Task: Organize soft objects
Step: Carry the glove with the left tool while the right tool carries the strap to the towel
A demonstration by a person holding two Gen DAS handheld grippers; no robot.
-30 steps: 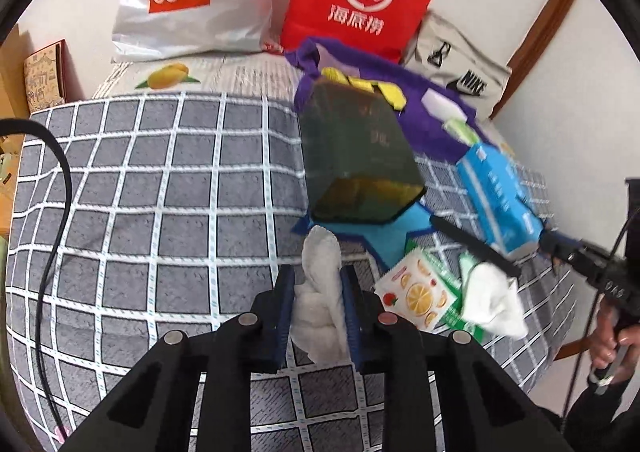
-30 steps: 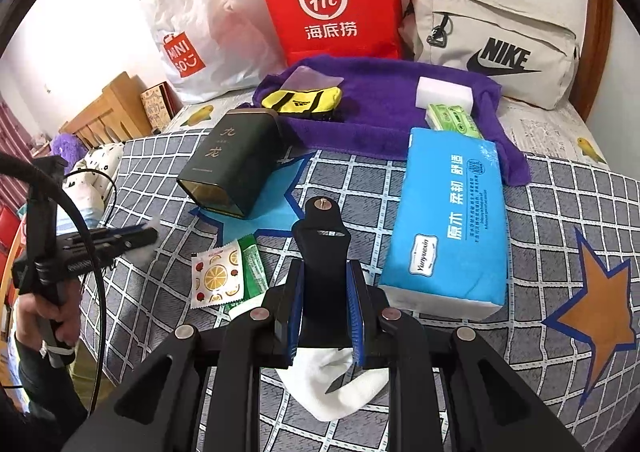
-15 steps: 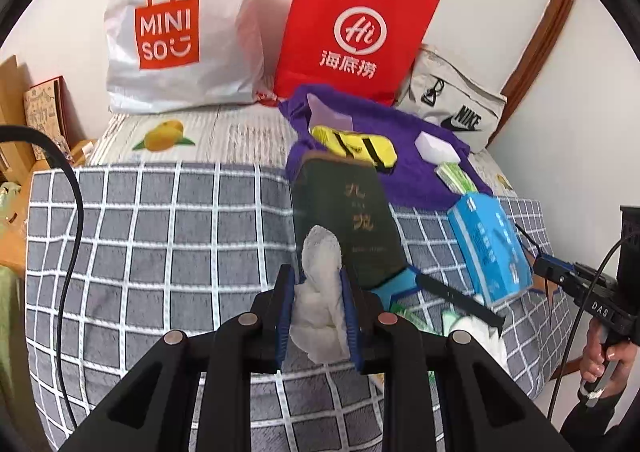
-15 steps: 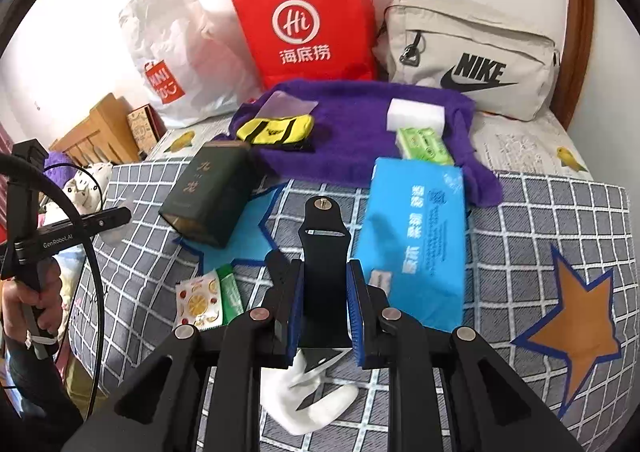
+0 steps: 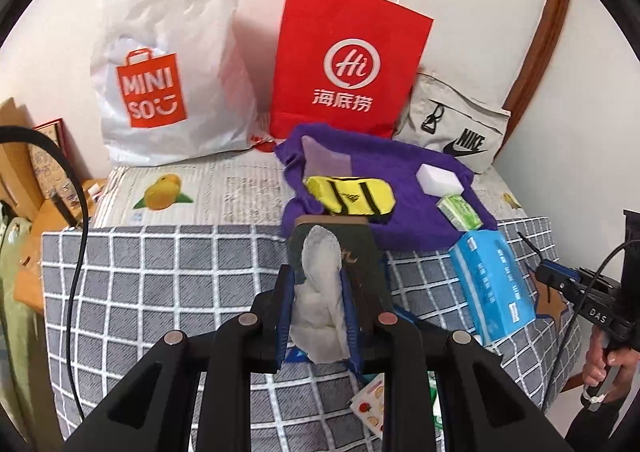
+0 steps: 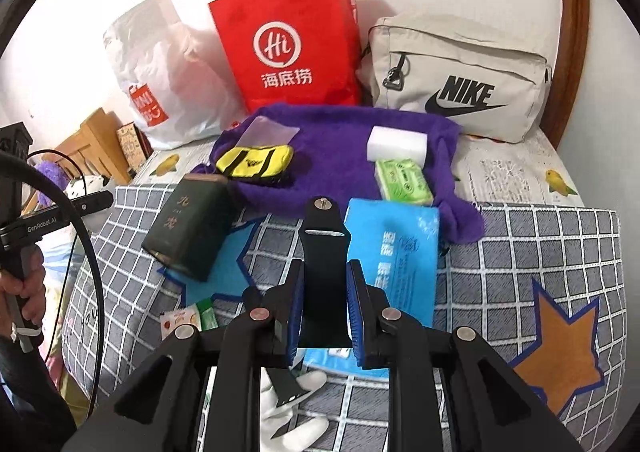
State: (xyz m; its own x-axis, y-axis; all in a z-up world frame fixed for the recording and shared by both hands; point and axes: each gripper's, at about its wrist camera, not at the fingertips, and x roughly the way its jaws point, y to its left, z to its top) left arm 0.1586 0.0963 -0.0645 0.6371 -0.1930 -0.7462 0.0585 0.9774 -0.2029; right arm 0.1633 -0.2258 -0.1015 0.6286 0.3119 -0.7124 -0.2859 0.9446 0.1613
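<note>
Left hand-held gripper [image 5: 318,316] pinches a white crumpled tissue [image 5: 320,292], its long axis running along the fingers. Purple towel [image 5: 384,188] lies ahead, slightly right. Right hand-held gripper [image 6: 325,308] clamps a black watch strap [image 6: 325,272], nearer the towel.

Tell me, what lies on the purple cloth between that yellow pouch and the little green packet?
Only bare purple cloth lies between the yellow pouch and the green packet. A white block sits just behind the packet. The right wrist view shows it best.

Both grippers angle downward. The left gripper [image 5: 318,302] has its jaws clamped on white cloth; the right gripper [image 6: 324,304] has its jaws pinching a black strap.
</note>
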